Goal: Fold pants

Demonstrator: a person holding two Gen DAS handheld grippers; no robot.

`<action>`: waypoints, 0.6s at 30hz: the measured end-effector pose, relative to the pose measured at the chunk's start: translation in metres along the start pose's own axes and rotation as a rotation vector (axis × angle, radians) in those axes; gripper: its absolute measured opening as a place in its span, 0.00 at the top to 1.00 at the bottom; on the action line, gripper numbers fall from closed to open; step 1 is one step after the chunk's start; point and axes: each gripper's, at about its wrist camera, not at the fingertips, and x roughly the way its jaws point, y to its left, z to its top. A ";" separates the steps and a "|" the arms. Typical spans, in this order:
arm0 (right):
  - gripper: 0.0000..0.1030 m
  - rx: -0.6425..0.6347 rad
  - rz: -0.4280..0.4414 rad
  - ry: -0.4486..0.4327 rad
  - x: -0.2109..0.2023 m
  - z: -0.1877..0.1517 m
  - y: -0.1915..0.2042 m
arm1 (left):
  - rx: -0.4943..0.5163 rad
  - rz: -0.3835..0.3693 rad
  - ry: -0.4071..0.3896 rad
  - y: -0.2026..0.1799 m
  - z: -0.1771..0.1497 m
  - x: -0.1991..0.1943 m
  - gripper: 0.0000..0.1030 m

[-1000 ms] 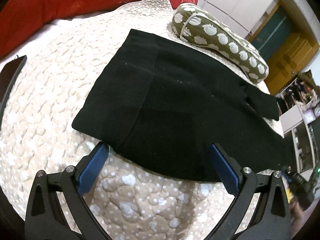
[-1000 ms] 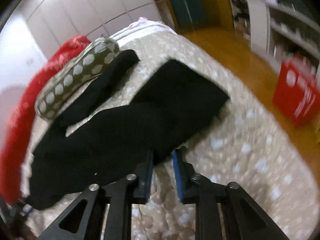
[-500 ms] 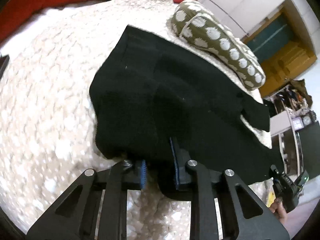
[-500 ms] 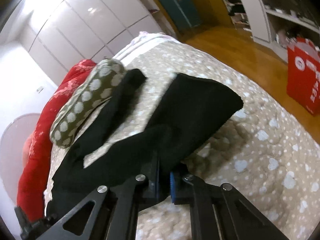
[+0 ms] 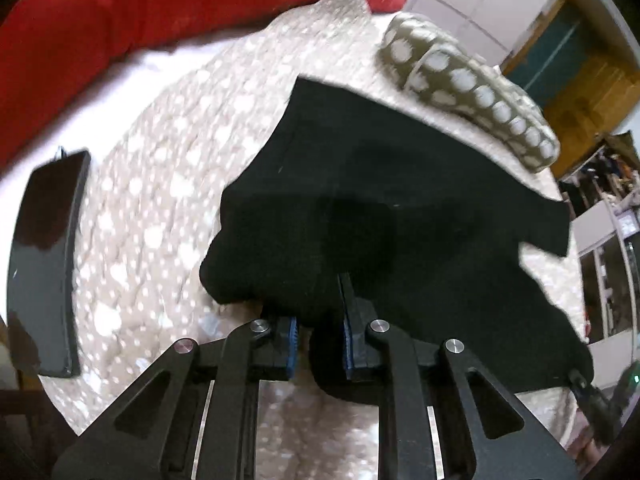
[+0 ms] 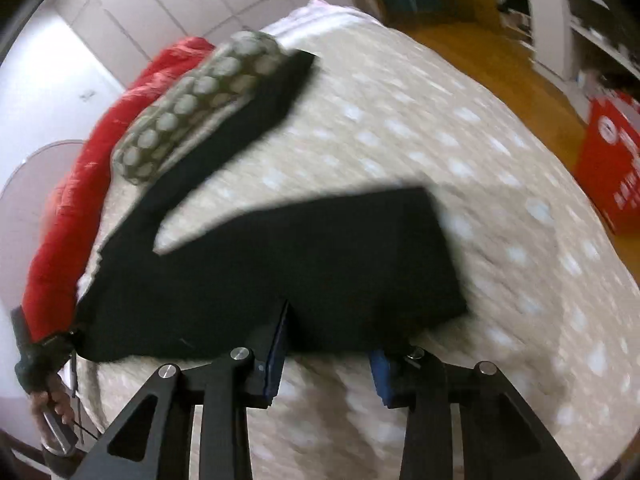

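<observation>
Black pants (image 5: 392, 200) lie on a beige dotted quilt (image 5: 160, 184). My left gripper (image 5: 318, 320) is shut on the pants' near edge, which bunches up between the blue pads. In the right wrist view the pants (image 6: 300, 264) spread from the near edge toward the far left, one leg running under a spotted pillow. My right gripper (image 6: 328, 352) has its fingers parted at the near hem; the cloth edge lies over the gap between them.
An olive pillow with white dots (image 5: 472, 92) lies along the far side of the pants. A red blanket (image 5: 120, 20) is at the back. A black phone (image 5: 44, 256) lies on the quilt at left. A red bag (image 6: 608, 168) stands on the wooden floor at right.
My left gripper closed on the pants' edge and pulled it up. My right gripper, shut on the hem before, has opened wider.
</observation>
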 end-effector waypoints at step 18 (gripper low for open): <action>0.92 -0.066 -0.036 -0.282 -0.020 0.051 0.009 | 0.024 0.039 -0.011 -0.014 0.003 -0.004 0.83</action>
